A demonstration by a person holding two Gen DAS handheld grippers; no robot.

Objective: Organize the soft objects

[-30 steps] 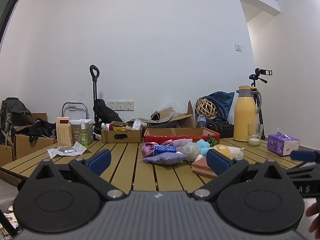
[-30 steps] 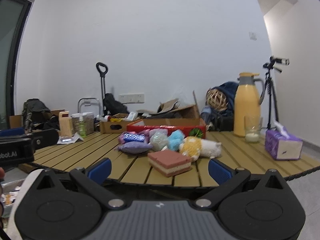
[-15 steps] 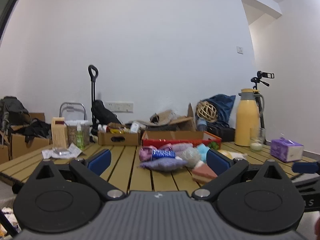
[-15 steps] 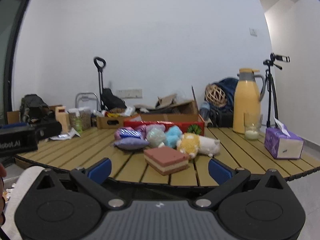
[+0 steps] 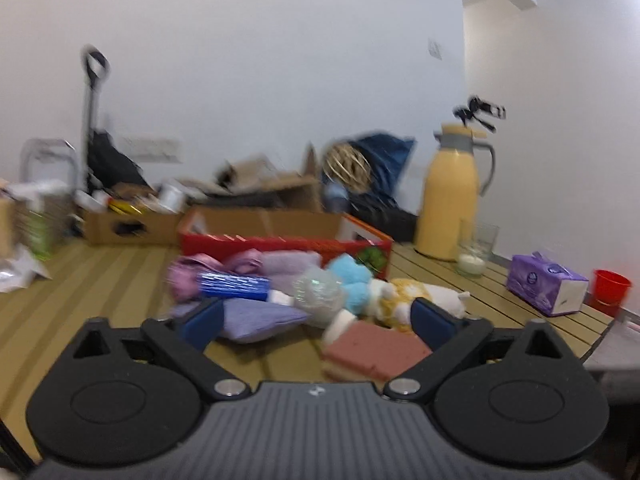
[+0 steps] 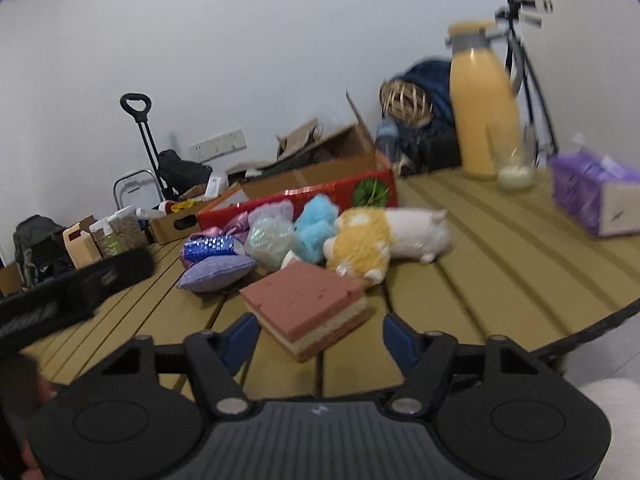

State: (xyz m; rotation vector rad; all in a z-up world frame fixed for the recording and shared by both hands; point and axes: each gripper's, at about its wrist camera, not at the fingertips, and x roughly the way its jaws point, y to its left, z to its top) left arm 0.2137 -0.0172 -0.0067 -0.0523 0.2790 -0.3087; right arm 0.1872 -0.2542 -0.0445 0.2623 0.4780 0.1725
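The pink sponge block (image 6: 306,307) lay on the slatted bench (image 6: 500,264), nearest the front edge of a heap of soft things. Just behind the sponge sat a purple cushion (image 6: 216,273), a yellow and white plush toy (image 6: 384,240), a blue plush (image 6: 318,226) and a shiny blue pouch (image 6: 210,246). Behind the heap stood a red box (image 6: 320,194), and to the right of that box a yellow jug (image 6: 482,108), a glass (image 6: 514,164) and a purple tissue pack (image 6: 592,196). The right gripper (image 6: 318,338) hovered at the sponge, jaws spread on either side of it, empty. The left gripper (image 5: 316,316) hung before the heap, jaws spread too, holding nothing.
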